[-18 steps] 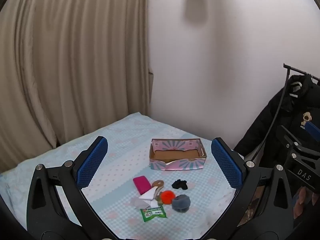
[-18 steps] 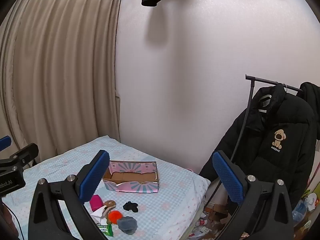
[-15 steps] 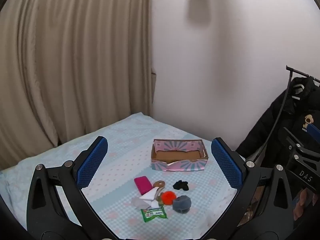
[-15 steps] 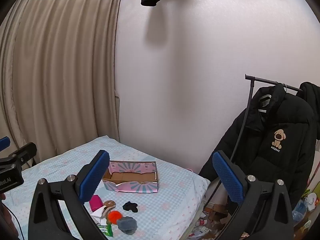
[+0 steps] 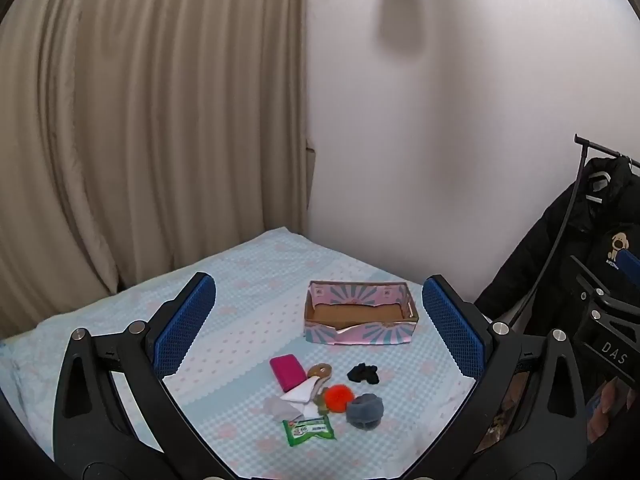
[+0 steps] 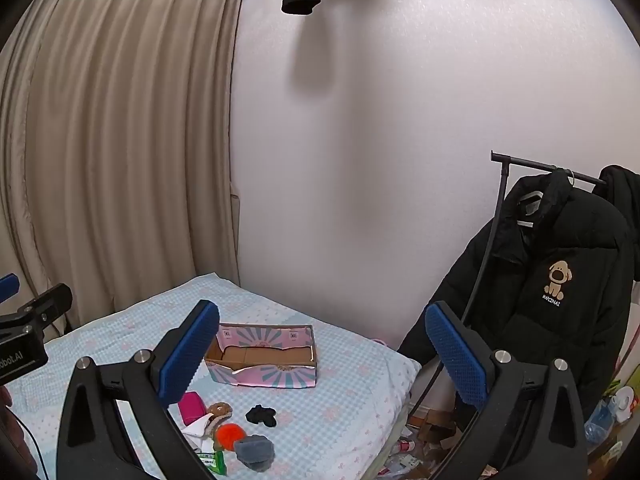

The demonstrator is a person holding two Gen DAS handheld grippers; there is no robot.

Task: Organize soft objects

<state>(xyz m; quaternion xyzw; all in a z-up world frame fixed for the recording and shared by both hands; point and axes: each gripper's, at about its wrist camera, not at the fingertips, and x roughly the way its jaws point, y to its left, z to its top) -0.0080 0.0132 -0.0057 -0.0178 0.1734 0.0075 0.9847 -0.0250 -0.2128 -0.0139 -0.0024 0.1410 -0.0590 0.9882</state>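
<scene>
A pink and blue cardboard box [image 5: 362,315] [image 6: 264,356] stands open on the bed [image 5: 248,280]. In front of it lies a small heap: a magenta pad [image 5: 286,371], a brown plush [image 5: 320,372], a black scrunchie [image 5: 363,373] [image 6: 261,415], an orange pompom [image 5: 338,397] [image 6: 230,436], a grey soft ball [image 5: 365,411] [image 6: 255,451], white cloth [image 5: 298,395] and a green packet [image 5: 309,431]. My left gripper [image 5: 318,326] is open and empty, held high above the bed. My right gripper [image 6: 322,352] is open and empty, also well above the items.
A beige curtain [image 5: 140,120] hangs behind the bed on the left and a white wall [image 5: 460,120] on the right. A clothes rack with a black jacket [image 6: 552,280] stands right of the bed. Clutter lies on the floor [image 6: 420,440] by the bed's edge.
The left wrist view has shifted slightly, so the box and heap sit a little to the right. Both grippers stay open and nothing on the bed has moved.
</scene>
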